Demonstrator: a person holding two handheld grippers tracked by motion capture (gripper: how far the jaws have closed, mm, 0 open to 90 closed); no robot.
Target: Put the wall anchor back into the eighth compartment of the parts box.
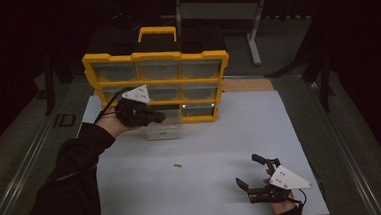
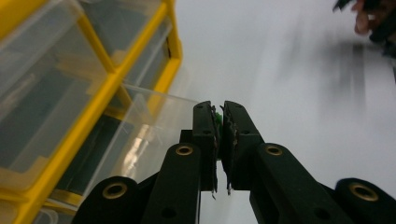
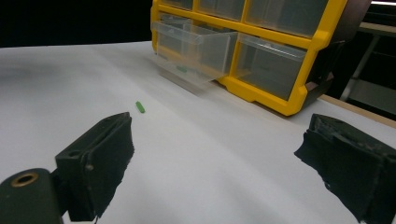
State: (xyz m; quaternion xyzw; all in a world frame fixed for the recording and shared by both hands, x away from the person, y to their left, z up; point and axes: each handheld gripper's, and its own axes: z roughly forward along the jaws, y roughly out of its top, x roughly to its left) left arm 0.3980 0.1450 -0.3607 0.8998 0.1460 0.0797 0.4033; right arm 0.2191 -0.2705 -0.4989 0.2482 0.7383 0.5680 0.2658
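A yellow organizer (image 1: 155, 55) with clear drawers stands upright at the back of the white table (image 1: 220, 135). Its bottom middle drawer (image 1: 165, 131) is pulled out onto the table. My left gripper (image 1: 159, 118) hovers just above that drawer. In the left gripper view it (image 2: 220, 109) is shut on a tiny green piece (image 2: 217, 116), with the drawer's rim (image 2: 154, 100) just beyond the tips. Another small green piece (image 1: 177, 165) lies on the table's middle. My right gripper (image 1: 255, 176) rests open and empty near the front right corner, its pads (image 3: 98, 158) wide apart.
In the right gripper view the organizer (image 3: 285, 35) stands at the far right, its pulled-out drawer (image 3: 196, 46) holding something green inside, and the loose green piece (image 3: 140, 107) lies ahead on the table. Dark floor and a metal stand (image 1: 254, 33) lie beyond the table.
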